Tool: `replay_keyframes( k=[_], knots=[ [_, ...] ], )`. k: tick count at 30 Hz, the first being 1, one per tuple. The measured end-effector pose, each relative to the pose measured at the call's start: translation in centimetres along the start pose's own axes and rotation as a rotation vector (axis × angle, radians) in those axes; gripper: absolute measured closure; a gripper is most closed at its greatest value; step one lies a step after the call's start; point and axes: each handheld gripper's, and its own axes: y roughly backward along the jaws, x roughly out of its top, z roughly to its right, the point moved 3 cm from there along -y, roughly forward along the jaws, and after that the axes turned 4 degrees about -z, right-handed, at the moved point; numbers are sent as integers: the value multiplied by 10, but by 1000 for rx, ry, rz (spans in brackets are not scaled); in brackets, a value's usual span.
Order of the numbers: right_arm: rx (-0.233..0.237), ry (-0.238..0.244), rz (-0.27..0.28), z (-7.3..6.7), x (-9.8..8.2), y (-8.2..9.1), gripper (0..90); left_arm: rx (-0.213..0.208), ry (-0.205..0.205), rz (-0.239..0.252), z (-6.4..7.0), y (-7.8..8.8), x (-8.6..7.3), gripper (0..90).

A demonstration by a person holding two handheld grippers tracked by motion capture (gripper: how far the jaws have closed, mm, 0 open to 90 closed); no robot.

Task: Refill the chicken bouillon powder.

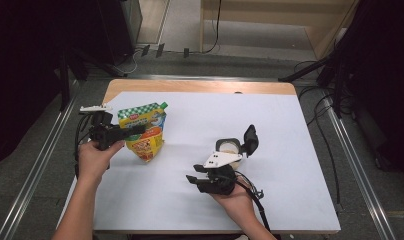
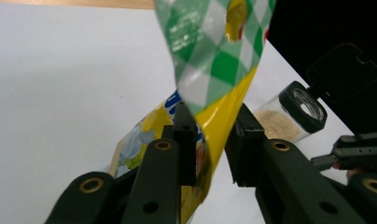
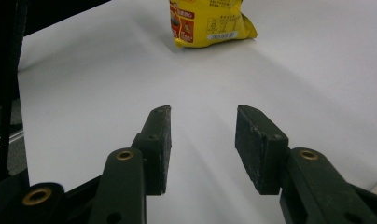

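A yellow pouch [image 1: 145, 141] with a green-checked top stands on the white table [image 1: 290, 125] at the left. My left gripper [image 1: 135, 131] reaches it from the left. In the left gripper view the pouch [image 2: 214, 51] hangs between the jaws of the left gripper [image 2: 214, 123]; one pad touches it and a sliver of gap shows at the other. A small jar [image 1: 229, 146] of pale powder, black flip lid open, stands mid-table. My right gripper [image 1: 192, 178] lies just in front of the jar, pointing left, open and empty [image 3: 203, 140].
The wooden table edge [image 1: 200, 86] shows beyond the white sheet. Metal rails [image 1: 355, 165] run along both sides of the table, with cables on the floor at the right. The right gripper view has bare white surface between its jaws and the pouch [image 3: 207, 21].
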Motion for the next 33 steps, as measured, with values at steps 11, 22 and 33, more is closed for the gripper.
replay_keyframes(
  k=[11, 22, 33],
  knots=[
    [6, -24, -8, 6, 1, 2, 571, 53, -37, 35, 7, 3, -12, 577],
    [2, -85, -24, 17, 2, 12, 590, 78, -43, -9, 7, 13, -28, 492],
    [-6, -111, -47, 23, 10, 29, 723, 121, -44, -32, 3, 22, -39, 447]
  ],
)
